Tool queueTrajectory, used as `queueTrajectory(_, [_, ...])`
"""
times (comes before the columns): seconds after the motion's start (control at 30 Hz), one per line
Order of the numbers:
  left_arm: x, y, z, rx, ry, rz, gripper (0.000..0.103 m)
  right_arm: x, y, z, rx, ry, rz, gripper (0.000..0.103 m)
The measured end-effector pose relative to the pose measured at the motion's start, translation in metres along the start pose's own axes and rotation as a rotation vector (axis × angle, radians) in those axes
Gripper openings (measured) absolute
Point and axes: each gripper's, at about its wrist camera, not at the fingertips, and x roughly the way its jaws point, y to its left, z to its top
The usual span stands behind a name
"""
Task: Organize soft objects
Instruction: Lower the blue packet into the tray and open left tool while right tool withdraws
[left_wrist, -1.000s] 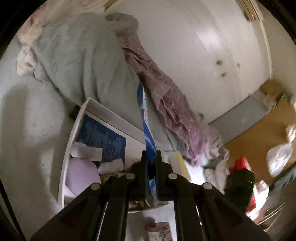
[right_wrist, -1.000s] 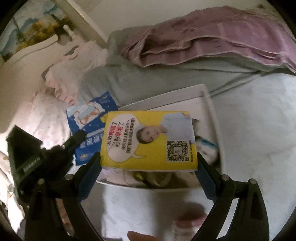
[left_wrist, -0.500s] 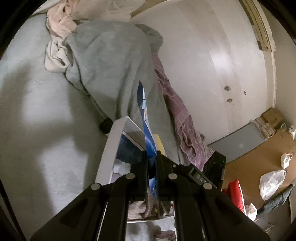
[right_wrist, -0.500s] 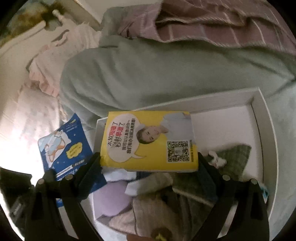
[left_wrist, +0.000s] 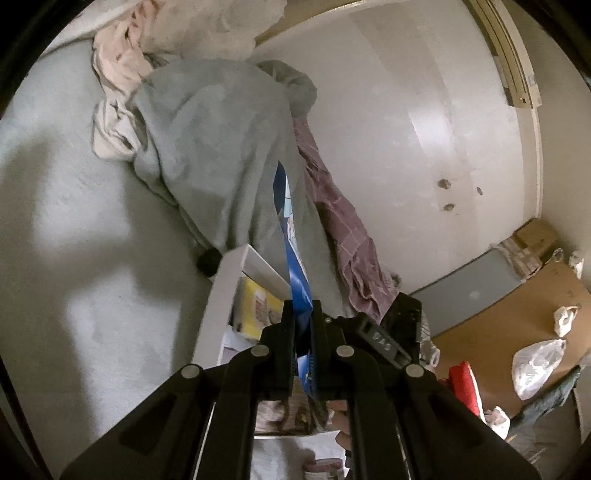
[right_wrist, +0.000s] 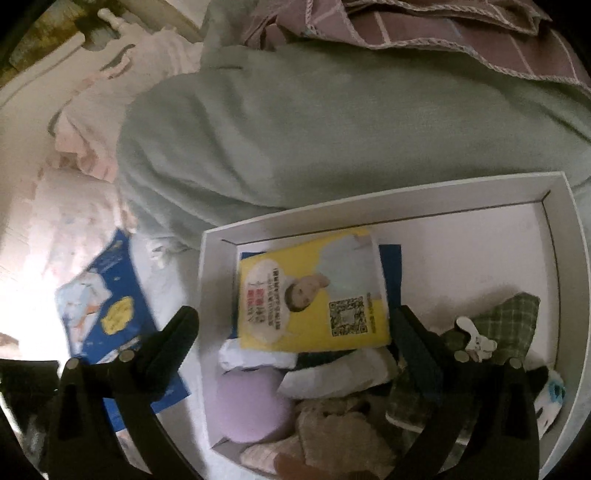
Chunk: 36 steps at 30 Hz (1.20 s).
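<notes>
R gripper (right_wrist: 295, 339) jaws spread, just opening; yellow pack (right_wrist: 314, 291) lies loose between/ahead of them in white box (right_wrist: 565, 236). L gripper (left_wrist: 303, 325) pinches blue pack (left_wrist: 295, 273) edge-on, box rim just left of its jaws.

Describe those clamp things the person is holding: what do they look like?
Both tongs, left and right, are matte black plastic: two angular arms that spread apart like a V, each dotted with round silver rivets. The right tongs' fingers look like broad flat paddles. No cables or sleeves show.

Plain pale wall (left_wrist: 424, 140) above brown floor (left_wrist: 517, 321), dim light.
</notes>
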Motion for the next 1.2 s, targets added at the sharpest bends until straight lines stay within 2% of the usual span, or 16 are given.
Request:
queueTrajectory(0.1, [0.012,0.000,-0.003,-0.013,0.033,-0.016,0.005,-0.018,-0.009,-0.003,0.057,-0.057,-0.067,0.101])
queueTrajectory(0.13, [0.015,-0.001,-0.005,-0.013,0.043,-0.022,0.005,-0.025,-0.012,-0.006,0.069,-0.084,-0.075,0.098])
queueTrajectory(0.27, [0.036,-0.008,-0.013,0.004,0.102,-0.054,0.005,-0.059,-0.021,-0.028,0.125,-0.202,-0.138,0.095])
queueTrajectory(0.37, [0.055,-0.016,-0.020,0.028,0.157,-0.050,0.005,-0.075,-0.024,-0.049,0.164,-0.274,-0.127,0.095])
queueTrajectory(0.5, [0.080,-0.012,-0.028,0.001,0.219,-0.063,0.005,-0.086,-0.030,-0.071,0.175,-0.335,-0.152,0.095])
queueTrajectory(0.6, [0.093,-0.011,-0.033,0.001,0.234,-0.016,0.005,-0.096,-0.038,-0.091,0.170,-0.413,-0.149,0.095])
queueTrajectory(0.7, [0.099,-0.009,-0.037,0.027,0.205,0.071,0.005,-0.098,-0.040,-0.099,0.157,-0.436,-0.088,0.095])
queueTrajectory(0.8, [0.101,-0.006,-0.038,0.021,0.197,0.099,0.005,-0.097,-0.037,-0.102,0.127,-0.431,-0.060,0.095])
queueTrajectory(1.0, [0.102,-0.003,-0.038,0.038,0.146,0.254,0.008,-0.094,-0.020,-0.105,0.049,-0.413,-0.137,0.095])
queueTrajectory(1.2, [0.093,-0.010,-0.036,0.065,0.117,0.311,0.012,-0.098,-0.016,-0.108,-0.002,-0.366,-0.180,0.095])
